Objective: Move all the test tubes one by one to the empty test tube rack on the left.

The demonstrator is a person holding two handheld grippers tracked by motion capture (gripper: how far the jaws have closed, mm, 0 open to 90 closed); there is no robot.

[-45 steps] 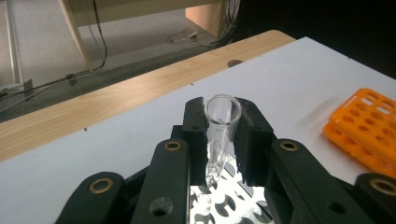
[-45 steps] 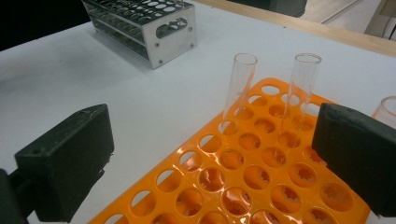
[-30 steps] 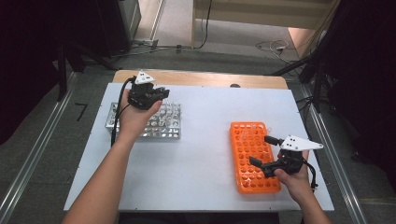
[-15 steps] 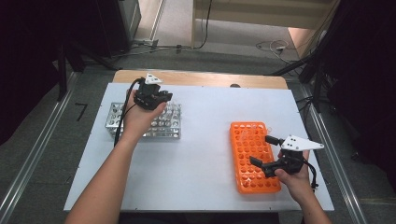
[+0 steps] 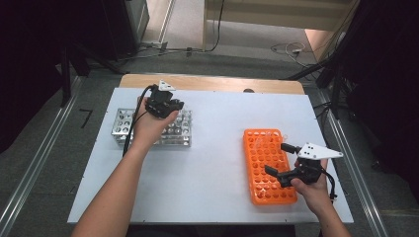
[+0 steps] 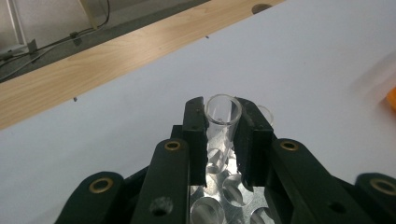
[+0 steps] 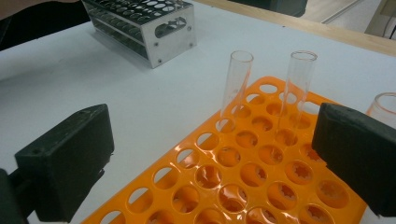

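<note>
Now glass tube (image 6: pixel 223 114) clamped between left tongs (image 6: pixel 223 123), above metal rack (image 5: pixel 174 132)

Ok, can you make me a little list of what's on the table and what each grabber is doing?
table: white top
left gripper: shut on a clear glass tube, above the metal rack
right gripper: open, holds nothing, over the orange rack
orange rack: mostly free holes, at least two clear tubes standing upright
metal rack: silver, at the person's left

A clear glass test tube (image 6: pixel 222 114) stands upright, open mouth up, over the metal rack (image 5: pixel 179 133) at the table's far left, clamped on both sides.
</note>
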